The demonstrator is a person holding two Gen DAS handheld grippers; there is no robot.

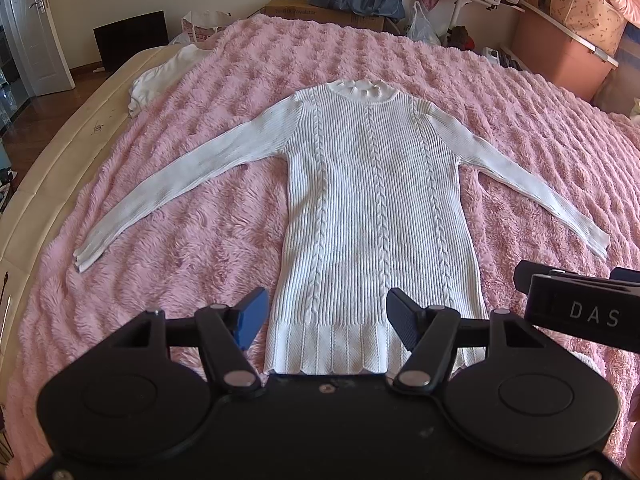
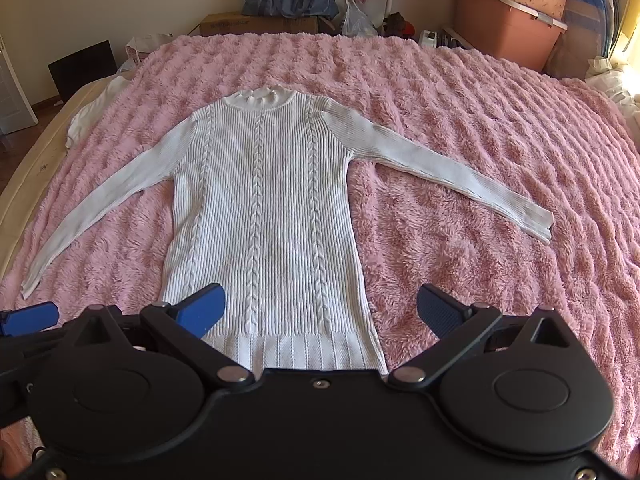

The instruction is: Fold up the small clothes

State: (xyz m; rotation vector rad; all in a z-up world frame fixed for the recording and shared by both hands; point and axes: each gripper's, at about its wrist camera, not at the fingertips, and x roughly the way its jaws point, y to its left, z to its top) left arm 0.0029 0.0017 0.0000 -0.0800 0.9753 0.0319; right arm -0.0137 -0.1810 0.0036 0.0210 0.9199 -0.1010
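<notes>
The sweater (image 1: 372, 208) lies flat on the blanket (image 1: 224, 240), sleeves spread, hem near. Left gripper (image 1: 327, 316) and right gripper (image 2: 318, 312) hover over the hem, both agape and empty. A shallow pinch could snag blanket pile or only the top knit layer, skewing the fold.

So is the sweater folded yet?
No, spread flat: the sweater lies face up on the blanket, both sleeves stretched out sideways, hem unfolded.

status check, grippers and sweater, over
Left gripper open, right gripper open, both empty above the hem. White sweater flat on pink blanket, sleeves spread. Nothing in the way.
</notes>
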